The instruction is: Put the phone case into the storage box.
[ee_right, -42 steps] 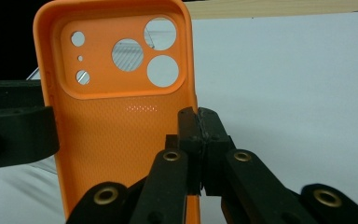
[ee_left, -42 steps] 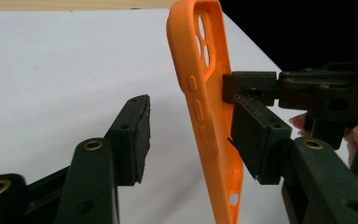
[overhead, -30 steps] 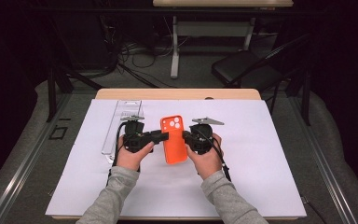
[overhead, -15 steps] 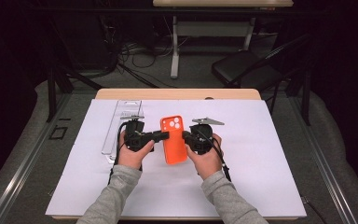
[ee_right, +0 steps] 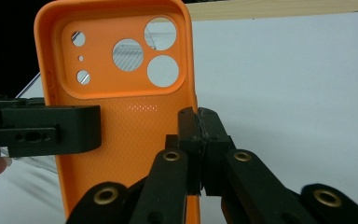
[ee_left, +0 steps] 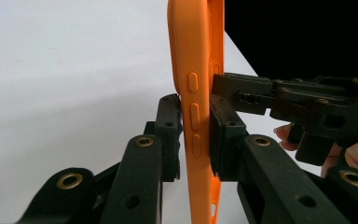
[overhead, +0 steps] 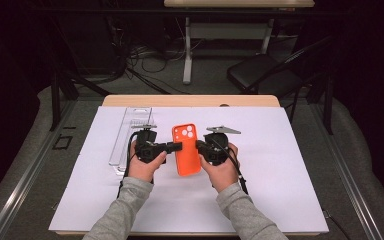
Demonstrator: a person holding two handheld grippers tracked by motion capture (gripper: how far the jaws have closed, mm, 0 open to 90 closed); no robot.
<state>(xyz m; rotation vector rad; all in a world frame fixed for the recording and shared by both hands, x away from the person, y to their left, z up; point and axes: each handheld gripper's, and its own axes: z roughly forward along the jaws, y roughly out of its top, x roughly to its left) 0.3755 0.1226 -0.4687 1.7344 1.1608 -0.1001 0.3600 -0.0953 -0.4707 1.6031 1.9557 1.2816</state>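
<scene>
An orange phone case (overhead: 186, 150) with round camera cut-outs is held between both grippers just above the white sheet. My left gripper (overhead: 177, 147) is shut on its left edge, the jaws clamping the side with the buttons (ee_left: 193, 130). From the other side my right gripper (overhead: 199, 145) is shut on its right edge (ee_right: 198, 135). In the right gripper view the inside of the case (ee_right: 121, 121) faces the camera, and the left gripper's jaw (ee_right: 74, 128) lies flat on it. In the left gripper view the case (ee_left: 191, 70) stands edge-on, with the right gripper (ee_left: 242, 95) reaching in behind it.
A clear plastic tray (overhead: 130, 135) lies on the white sheet (overhead: 290, 165) just left of my left hand. The wooden table edge (overhead: 190, 101) runs along the back. Beyond it are a dark chair (overhead: 260, 75) and cables on the floor.
</scene>
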